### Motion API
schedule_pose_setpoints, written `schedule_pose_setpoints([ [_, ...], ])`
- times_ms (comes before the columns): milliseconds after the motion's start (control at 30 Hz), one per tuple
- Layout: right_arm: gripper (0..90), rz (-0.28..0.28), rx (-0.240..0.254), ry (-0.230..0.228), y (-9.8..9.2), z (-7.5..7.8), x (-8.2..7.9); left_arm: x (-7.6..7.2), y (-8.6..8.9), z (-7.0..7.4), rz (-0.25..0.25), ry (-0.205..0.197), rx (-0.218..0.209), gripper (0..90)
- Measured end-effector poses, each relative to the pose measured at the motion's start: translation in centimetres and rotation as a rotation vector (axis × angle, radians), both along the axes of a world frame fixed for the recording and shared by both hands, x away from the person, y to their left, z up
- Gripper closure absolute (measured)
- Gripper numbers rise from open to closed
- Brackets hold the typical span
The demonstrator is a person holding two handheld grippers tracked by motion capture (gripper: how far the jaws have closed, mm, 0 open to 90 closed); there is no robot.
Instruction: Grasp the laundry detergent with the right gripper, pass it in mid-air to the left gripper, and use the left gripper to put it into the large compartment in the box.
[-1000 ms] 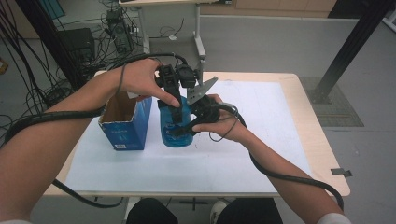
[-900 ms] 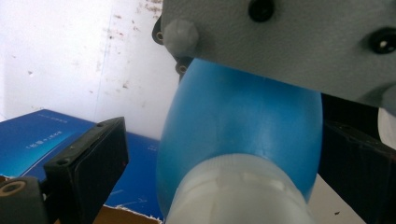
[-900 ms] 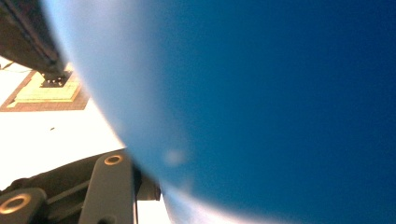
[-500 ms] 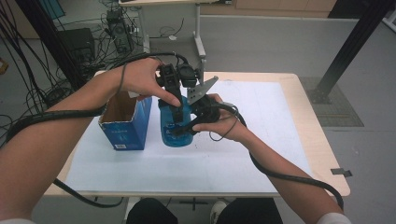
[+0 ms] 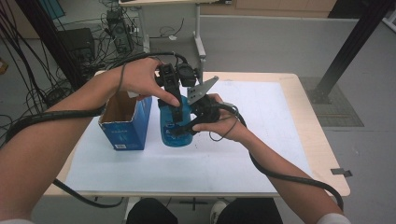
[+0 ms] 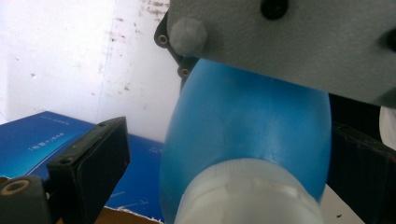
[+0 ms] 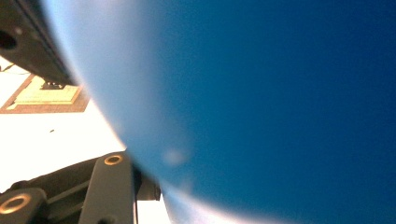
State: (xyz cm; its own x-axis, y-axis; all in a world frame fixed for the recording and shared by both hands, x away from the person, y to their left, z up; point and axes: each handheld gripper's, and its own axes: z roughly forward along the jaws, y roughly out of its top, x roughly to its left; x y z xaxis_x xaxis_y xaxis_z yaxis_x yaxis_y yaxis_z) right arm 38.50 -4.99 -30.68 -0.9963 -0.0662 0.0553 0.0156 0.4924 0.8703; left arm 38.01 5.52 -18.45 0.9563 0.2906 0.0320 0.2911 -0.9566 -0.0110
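High view: blue bottle (image 5: 175,125) upright on the table (image 5: 280,116), just beside an open blue box (image 5: 125,122), nothing seen inside. Right gripper (image 5: 180,129) pinching its side, likely to steady it.

Left gripper view: jaws spread around the white cap (image 6: 247,196), maybe to twist it.

Right gripper view: blue side (image 7: 280,102) pressed close.

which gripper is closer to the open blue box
Left. The left gripper is over the blue bottle right beside the box; the right gripper grips the bottle's far side from the box.
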Motion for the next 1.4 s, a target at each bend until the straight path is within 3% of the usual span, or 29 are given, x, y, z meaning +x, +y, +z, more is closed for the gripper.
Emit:
schedule_pose_setpoints([
  [600, 43.3, -0.004, -0.003, -0.007, -0.13, 0.12, -0.04, -0.05, -0.12, 0.05, -0.012, -0.005, -0.008, 14.4],
  [900, 43.3, 0.002, 0.002, -0.016, -0.15, 0.1, -0.03, -0.14, -0.19, -0.19, -0.021, 0.006, -0.002, 25.3],
  [1400, 43.3, 0.004, -0.007, -0.027, -0.08, 0.08, -0.21, -0.26, -0.17, -0.38, -0.035, 0.044, -0.007, 32.6],
])
